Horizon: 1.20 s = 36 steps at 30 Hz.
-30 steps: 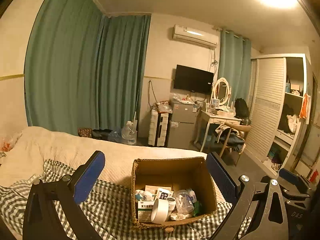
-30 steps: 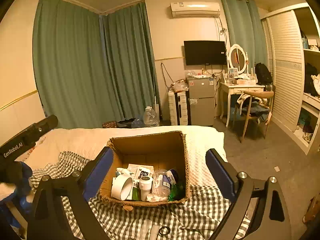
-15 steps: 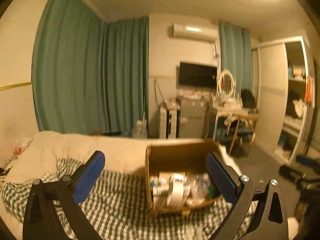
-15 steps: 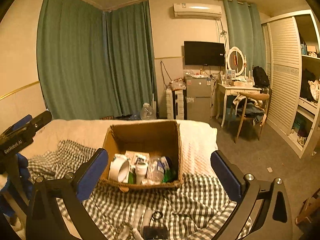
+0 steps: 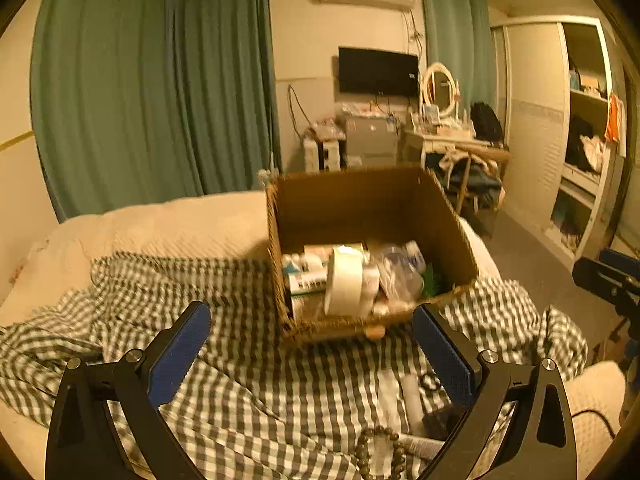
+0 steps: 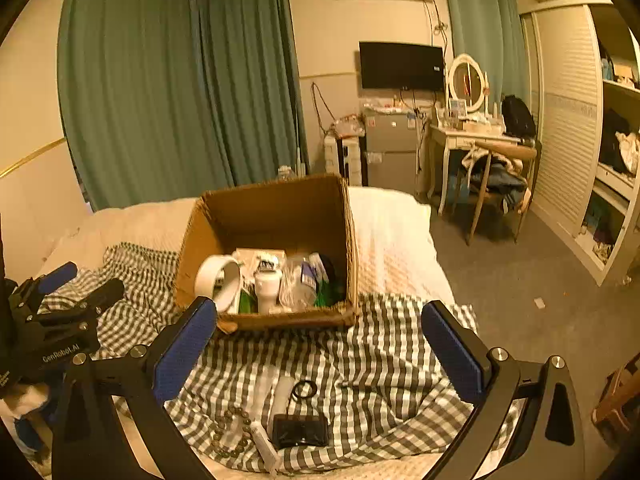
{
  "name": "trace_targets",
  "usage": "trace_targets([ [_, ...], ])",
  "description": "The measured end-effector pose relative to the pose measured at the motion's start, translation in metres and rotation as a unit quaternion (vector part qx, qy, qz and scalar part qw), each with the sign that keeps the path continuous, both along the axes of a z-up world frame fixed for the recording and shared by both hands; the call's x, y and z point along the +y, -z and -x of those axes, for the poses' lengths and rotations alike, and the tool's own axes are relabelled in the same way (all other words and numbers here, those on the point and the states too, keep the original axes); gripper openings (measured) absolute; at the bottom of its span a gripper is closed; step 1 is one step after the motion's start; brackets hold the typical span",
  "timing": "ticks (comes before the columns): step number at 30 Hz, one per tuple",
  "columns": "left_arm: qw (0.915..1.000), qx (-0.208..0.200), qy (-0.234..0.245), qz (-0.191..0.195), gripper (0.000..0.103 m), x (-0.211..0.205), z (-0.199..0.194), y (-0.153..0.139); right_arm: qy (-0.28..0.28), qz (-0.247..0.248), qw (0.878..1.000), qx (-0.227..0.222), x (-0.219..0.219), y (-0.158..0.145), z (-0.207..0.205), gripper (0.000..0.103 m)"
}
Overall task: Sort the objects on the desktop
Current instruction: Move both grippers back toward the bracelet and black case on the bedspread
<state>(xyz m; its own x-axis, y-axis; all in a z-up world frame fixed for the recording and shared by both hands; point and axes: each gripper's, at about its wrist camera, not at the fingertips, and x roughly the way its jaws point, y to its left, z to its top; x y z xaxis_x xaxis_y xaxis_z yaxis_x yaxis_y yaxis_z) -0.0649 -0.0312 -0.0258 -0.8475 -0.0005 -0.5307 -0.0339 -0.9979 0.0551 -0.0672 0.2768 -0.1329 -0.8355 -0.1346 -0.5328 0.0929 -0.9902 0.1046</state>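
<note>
Left hand-held gripper (image 5: 310,348): released, jaws wide, nothing between them; it hangs over the checked blanket (image 5: 248,380), probably ready for a pick.
Right hand-held gripper (image 6: 318,340): also spread and empty, aimed at the loose items.
Loose items: bead bracelet (image 6: 230,432), black case (image 6: 300,430), black ring (image 6: 305,389), white tubes, all lying just before the box.
Cardboard box (image 6: 276,208): open on the bed, holding a tape roll (image 6: 218,282), white bottle (image 6: 267,288), packets; likely the sorting destination.
</note>
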Motion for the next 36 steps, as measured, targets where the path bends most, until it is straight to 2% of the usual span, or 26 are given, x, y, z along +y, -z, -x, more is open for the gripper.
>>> trace_targets([
  [3,0.9997,-0.023,0.002,0.005,0.103,0.004,0.005,0.023,-0.002,0.003,1.000,-0.020,0.001,0.020,0.007,0.103],
  [7,0.9979,-0.063,0.012,-0.010,0.103,0.005,0.012,0.052,-0.009,-0.009,0.999,-0.050,-0.005,0.046,0.016,0.103],
  [14,0.9890,-0.145,0.024,0.013,0.101,0.017,0.015,0.114,-0.036,-0.025,0.991,-0.126,-0.017,0.103,0.034,0.102],
  [19,0.9827,-0.178,0.036,0.035,0.100,0.028,0.016,0.137,-0.050,-0.023,0.983,-0.175,-0.025,0.138,0.042,0.102],
  [25,0.9714,-0.234,0.034,0.022,0.100,0.025,0.024,0.163,-0.060,-0.025,0.971,-0.229,-0.031,0.173,0.048,0.101],
  [32,0.9593,-0.276,0.055,0.021,0.100,0.034,0.027,0.187,-0.072,-0.025,0.960,-0.268,-0.036,0.195,0.052,0.101],
  [36,0.9466,-0.316,0.053,0.031,0.100,0.038,0.034,0.207,-0.078,-0.034,0.953,-0.289,-0.041,0.209,0.056,0.100],
])
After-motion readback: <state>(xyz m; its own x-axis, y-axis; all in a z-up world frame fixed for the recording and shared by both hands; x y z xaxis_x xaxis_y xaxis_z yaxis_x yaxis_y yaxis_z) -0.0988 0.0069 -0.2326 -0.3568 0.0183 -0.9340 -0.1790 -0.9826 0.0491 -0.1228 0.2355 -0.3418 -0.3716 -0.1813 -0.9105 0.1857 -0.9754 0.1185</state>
